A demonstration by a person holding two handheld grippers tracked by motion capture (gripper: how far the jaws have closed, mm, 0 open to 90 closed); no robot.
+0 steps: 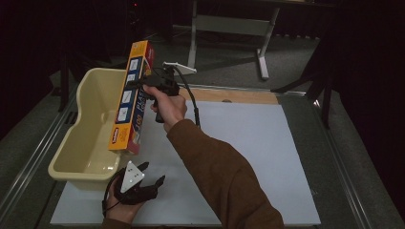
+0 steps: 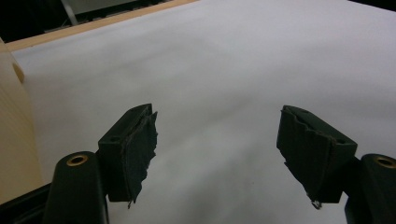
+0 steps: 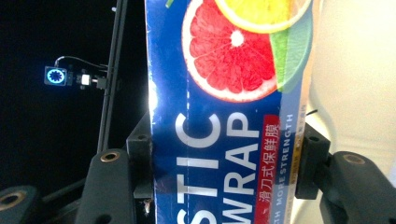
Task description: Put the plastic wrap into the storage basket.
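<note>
Plastic wrap box [image 1: 132, 98]: long, slim printed cardboard carton, orange and blue with citrus artwork, clamped across its width by the right gripper [image 1: 149, 81], held upright and tilted over the worktop's left edge. Beige tub [image 1: 71, 164]: smooth moulded plastic, rectangular, directly beneath the carton's lower end. Left gripper [image 1: 153, 175]: released, jaws wide apart, nothing between, at the near edge of the white worktop [image 1: 258, 157].

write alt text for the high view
The right hand-held gripper holds a long plastic wrap box tilted over a cream tub. The left hand-held gripper rests open on the white table.
</note>
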